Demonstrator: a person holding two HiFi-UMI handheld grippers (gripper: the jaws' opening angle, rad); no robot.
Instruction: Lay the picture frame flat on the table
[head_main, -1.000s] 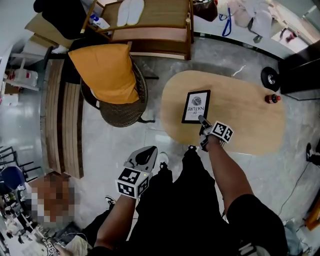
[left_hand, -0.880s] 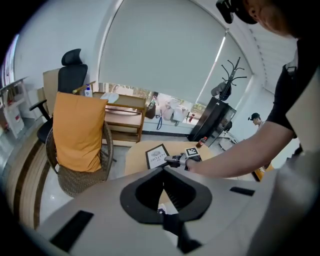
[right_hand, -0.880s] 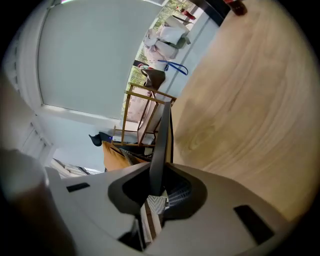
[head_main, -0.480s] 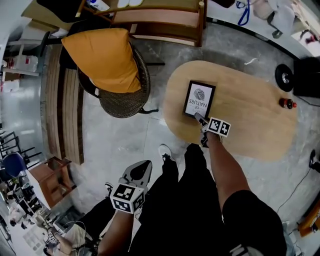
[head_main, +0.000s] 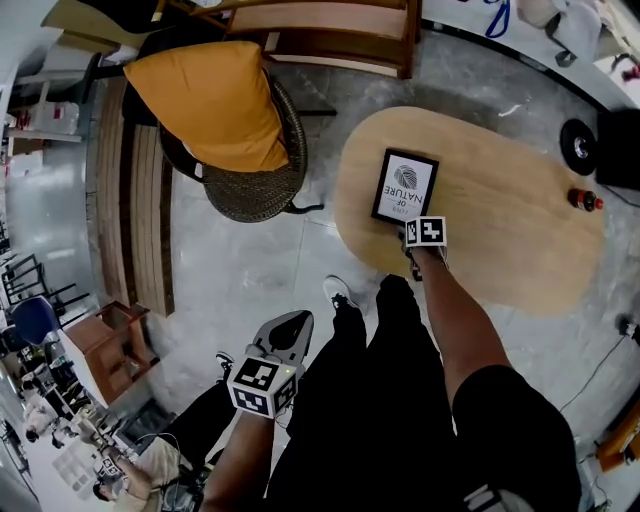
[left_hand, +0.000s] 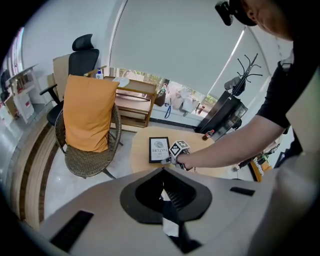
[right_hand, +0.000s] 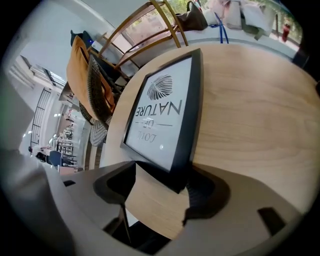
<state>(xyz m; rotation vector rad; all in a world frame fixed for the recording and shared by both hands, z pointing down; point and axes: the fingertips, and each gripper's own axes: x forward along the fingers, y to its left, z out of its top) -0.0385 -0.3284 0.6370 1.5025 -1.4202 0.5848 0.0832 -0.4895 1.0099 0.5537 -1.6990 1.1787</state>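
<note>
The right gripper's (right_hand: 159, 186) jaws stand spread wide and have just been opening. The near corner of the picture frame (right_hand: 161, 114) sits in the gap between them, but neither pad presses on it. The black-edged frame lies flat on the oval wooden table (head_main: 505, 235), print side up, near the table's end closest to the wicker chair (head_main: 252, 192). In the head view the gripper's marker cube is just beside the frame's near short edge, with the person's bare forearm reaching in over the table's edge.

The left gripper's (left_hand: 162, 173) jaws are pressed together with nothing between them. It hangs low beside the person's black trousers, well apart from the table, tilted downward over the grey floor.

An orange cushion (head_main: 213, 100) leans in the wicker chair, which stands on the floor next to the table. A small red bottle (head_main: 583, 199) stands near the table's far end, well away from the frame.
</note>
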